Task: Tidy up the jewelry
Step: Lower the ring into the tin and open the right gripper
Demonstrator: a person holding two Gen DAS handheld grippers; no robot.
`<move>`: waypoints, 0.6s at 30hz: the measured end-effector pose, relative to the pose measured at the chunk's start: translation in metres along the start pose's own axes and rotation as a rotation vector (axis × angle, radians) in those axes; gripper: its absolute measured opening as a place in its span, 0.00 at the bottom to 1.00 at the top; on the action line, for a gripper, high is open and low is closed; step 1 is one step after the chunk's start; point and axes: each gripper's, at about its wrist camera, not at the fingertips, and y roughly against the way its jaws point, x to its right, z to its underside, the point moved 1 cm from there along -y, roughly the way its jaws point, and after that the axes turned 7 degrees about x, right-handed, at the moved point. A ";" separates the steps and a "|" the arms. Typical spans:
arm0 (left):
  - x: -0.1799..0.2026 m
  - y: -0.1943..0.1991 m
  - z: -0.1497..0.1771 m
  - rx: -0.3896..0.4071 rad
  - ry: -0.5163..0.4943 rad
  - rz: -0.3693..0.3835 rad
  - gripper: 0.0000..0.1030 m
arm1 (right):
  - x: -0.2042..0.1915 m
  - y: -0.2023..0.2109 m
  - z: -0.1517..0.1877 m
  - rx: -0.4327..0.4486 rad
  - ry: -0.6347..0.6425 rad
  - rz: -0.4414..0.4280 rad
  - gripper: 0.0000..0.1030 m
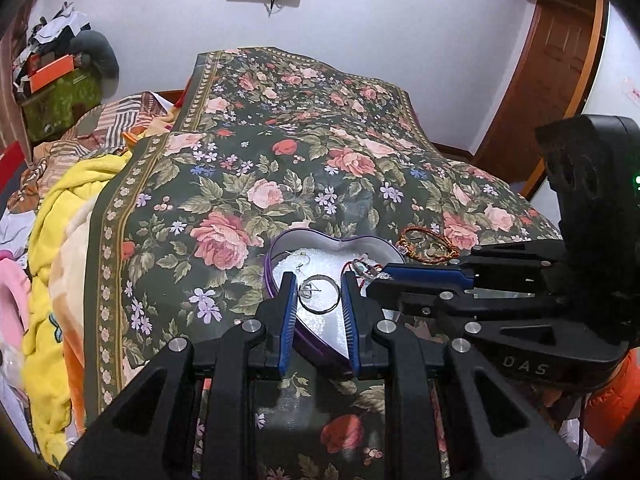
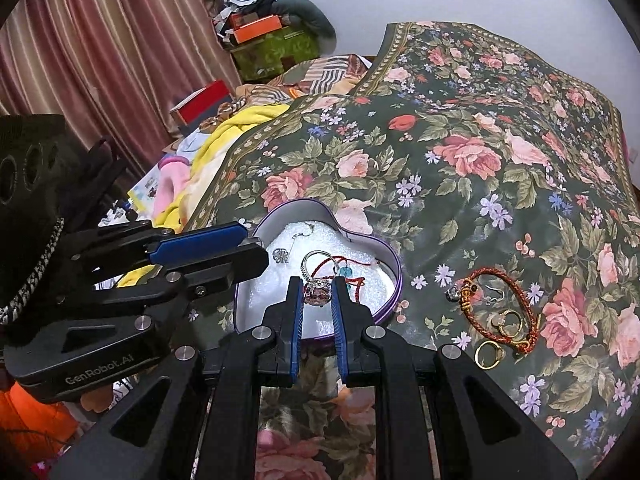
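Floral bedding [image 1: 320,184] in dark green with pink roses covers the bed, and on it sits a heart-shaped tin [image 1: 280,248] with a purple wall and a white sparkly lining. Over the tin, the left gripper [image 1: 319,292] has its blue-padded jaws closed on a silver ring [image 1: 319,298], whose band spans the gap between the pads. From the other side the right gripper [image 2: 318,290] pinches a ring with a mottled brown stone [image 2: 316,292] between narrowly set pads, just above the lining. Already in the tin lie a red cord piece [image 2: 340,270] and a flower-shaped earring [image 2: 281,256], though the tangle beneath the right jaws is hard to sort out. Outside the tin, to its right on the bedding, rest a braided red-and-gold bracelet [image 2: 500,300] and two gold rings [image 2: 489,354], with a small hook earring inside the bracelet's loop. Each gripper's body blocks part of the tin's near edge. Behind stand a white wall, pink curtains [image 2: 100,60], a wooden door [image 1: 556,60], yellow blankets [image 1: 60,240] and a pile of boxes [image 2: 260,32].
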 end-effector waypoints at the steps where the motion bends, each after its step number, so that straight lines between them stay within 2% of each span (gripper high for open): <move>1: 0.001 -0.001 0.000 -0.002 -0.001 0.002 0.20 | 0.000 0.000 0.001 -0.004 0.005 0.000 0.13; 7: 0.005 0.001 -0.001 0.004 -0.008 -0.003 0.20 | -0.005 0.006 0.000 -0.003 0.029 0.012 0.19; 12: 0.007 0.013 -0.008 0.032 -0.016 -0.017 0.20 | -0.003 0.029 -0.005 0.053 0.027 0.027 0.19; 18: 0.013 0.029 -0.020 0.074 -0.020 -0.022 0.20 | 0.009 0.072 -0.013 0.145 0.015 0.107 0.19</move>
